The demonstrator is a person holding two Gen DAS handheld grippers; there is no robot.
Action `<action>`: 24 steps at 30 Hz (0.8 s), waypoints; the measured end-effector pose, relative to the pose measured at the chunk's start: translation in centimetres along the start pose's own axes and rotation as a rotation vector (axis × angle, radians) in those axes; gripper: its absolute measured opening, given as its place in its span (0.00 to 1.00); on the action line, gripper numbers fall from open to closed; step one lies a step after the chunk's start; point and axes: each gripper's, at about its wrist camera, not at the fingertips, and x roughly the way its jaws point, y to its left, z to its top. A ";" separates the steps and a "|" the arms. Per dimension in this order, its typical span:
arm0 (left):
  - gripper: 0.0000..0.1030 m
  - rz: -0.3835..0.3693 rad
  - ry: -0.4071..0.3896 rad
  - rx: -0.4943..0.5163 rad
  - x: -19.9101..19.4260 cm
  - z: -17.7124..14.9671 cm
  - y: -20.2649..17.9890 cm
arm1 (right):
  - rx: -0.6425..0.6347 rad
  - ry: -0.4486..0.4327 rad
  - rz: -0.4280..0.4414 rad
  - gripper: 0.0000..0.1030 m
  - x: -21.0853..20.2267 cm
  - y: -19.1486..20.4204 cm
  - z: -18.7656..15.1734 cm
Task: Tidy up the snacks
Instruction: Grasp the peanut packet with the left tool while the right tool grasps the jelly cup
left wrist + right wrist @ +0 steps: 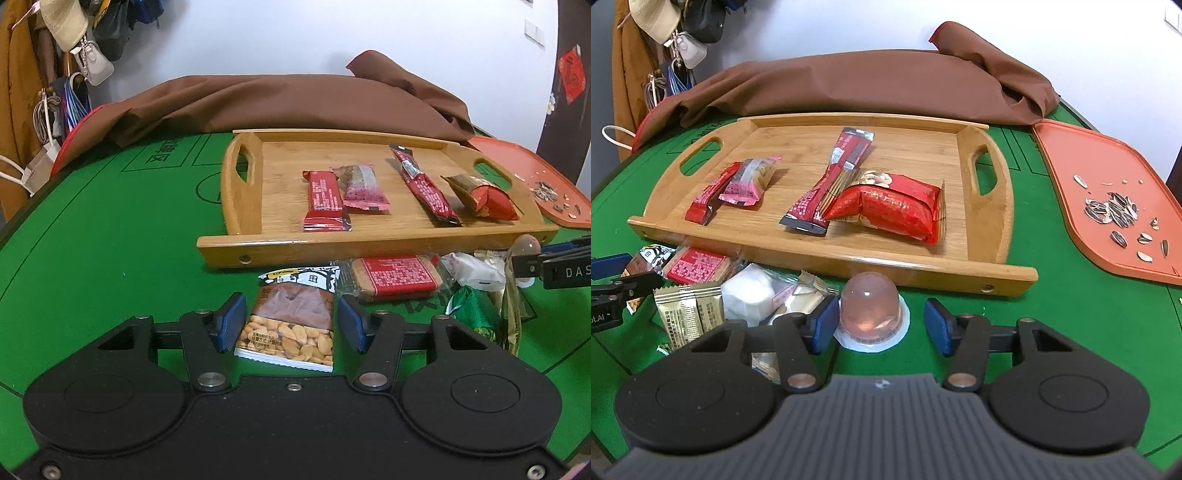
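A wooden tray [258, 251] [923, 267] on the green table holds several red and pink snack packets. My left gripper [291, 325] is open, its jaws on either side of a peanut packet [291, 321] lying on the table, not touching it. My right gripper [881, 325] is open around a pink jelly cup [870, 308] that stands on the table just in front of the tray; the left pad is close to the cup. Loose snacks lie between the grippers: a red biscuit pack [399, 277] [696, 267], a white packet [750, 295], a gold packet [689, 308], a green packet [472, 310].
An orange tray [1071, 177] with sunflower seeds and shells sits to the right of the wooden tray. A brown cloth [277, 103] is bunched behind the tray. Bags and a coat hang at the far left.
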 end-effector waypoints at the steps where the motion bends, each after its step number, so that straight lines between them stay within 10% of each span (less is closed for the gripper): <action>1: 0.51 -0.002 0.000 -0.006 0.0 0.0 0.1 | 0.001 0.001 0.002 0.63 0.0 0.0 0.0; 16: 0.54 0.001 -0.007 -0.008 0.4 0.2 -0.1 | -0.005 -0.003 -0.006 0.57 0.5 0.5 0.4; 24: 0.39 -0.023 0.015 -0.013 -0.1 0.4 -0.3 | -0.022 0.002 -0.015 0.40 0.3 1.1 0.5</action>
